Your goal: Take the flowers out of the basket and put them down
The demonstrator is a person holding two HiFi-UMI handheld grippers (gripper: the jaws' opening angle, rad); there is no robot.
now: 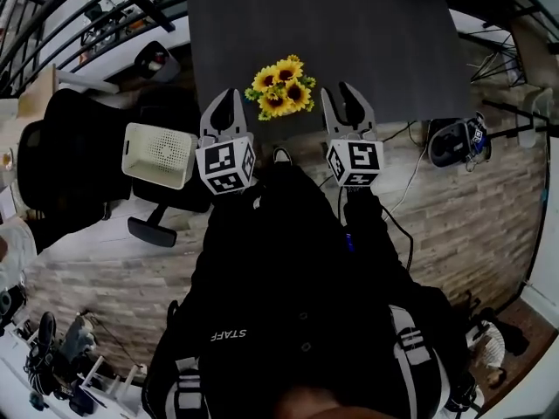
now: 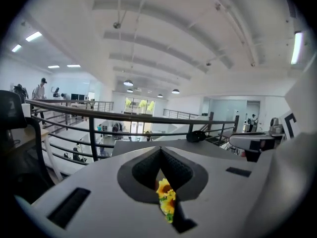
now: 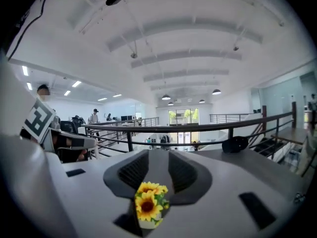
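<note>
Matt dark table [image 1: 367,33], perforated white plastic basket [image 1: 160,154], wood-plank floor [image 1: 472,216]

Dark grey table [image 1: 349,42], black office chair [image 1: 70,164], brick-patterned floor [image 1: 472,225], black railing [image 2: 124,117].

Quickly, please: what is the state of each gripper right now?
Left gripper: closed, tips together, holding nothing.
Right gripper: slightly open, holding nothing.

Left gripper [image 1: 229,96] seemingly closed, right gripper [image 1: 338,94] parted
</note>
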